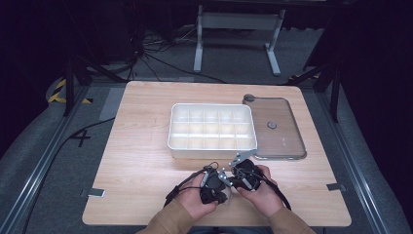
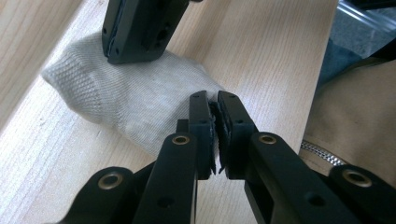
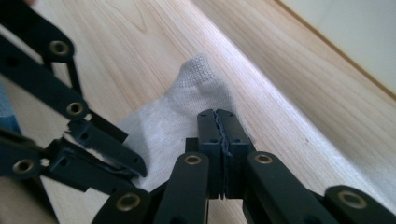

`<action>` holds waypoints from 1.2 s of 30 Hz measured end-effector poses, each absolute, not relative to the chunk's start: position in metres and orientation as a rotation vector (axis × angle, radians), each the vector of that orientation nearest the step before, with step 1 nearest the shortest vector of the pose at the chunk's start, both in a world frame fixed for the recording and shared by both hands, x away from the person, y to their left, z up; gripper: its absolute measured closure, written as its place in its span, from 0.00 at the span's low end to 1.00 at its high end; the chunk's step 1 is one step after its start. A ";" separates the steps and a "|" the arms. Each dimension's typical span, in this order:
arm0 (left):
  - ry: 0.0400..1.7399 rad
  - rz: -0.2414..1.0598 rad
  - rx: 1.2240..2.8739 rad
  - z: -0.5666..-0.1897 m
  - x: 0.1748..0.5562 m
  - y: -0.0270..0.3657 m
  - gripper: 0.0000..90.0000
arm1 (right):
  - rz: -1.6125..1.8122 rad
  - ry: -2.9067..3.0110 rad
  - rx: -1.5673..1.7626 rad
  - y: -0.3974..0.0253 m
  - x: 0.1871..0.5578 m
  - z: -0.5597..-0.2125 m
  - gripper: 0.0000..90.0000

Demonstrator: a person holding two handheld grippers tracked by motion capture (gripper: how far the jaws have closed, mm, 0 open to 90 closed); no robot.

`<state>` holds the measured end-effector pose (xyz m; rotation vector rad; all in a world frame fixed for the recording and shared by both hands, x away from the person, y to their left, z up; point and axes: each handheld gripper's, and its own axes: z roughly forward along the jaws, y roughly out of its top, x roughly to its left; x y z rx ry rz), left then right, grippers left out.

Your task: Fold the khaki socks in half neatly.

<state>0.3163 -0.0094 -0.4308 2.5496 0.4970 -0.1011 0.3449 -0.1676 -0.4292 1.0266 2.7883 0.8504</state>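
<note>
High view: left gripper [image 1: 213, 187] and right gripper [image 1: 242, 176] meet near the table's [image 1: 146, 195] front edge, before the white divided tray [image 1: 212, 127].

Left gripper view: jaws clamped on the pale sock's [image 2: 126, 100] edge, probably to hold it taut.

Right gripper view: jaws closed on the sock, apparently pinching cloth.

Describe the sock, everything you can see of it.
The sock is off-white with a fine knitted weave, soft and somewhat crumpled. It lies flat on the wooden table near the person's edge, with its rounded end pointing away in the right gripper view. The left gripper is shut on one edge of it, with fabric caught between the jaws. The right gripper is closed on it too, pressing down on the cloth. Nothing else touches it.
</note>
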 end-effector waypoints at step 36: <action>0.511 -0.205 2.553 -0.439 0.317 -0.011 0.97 | 0.887 2.730 1.106 -0.176 0.336 -0.418 0.58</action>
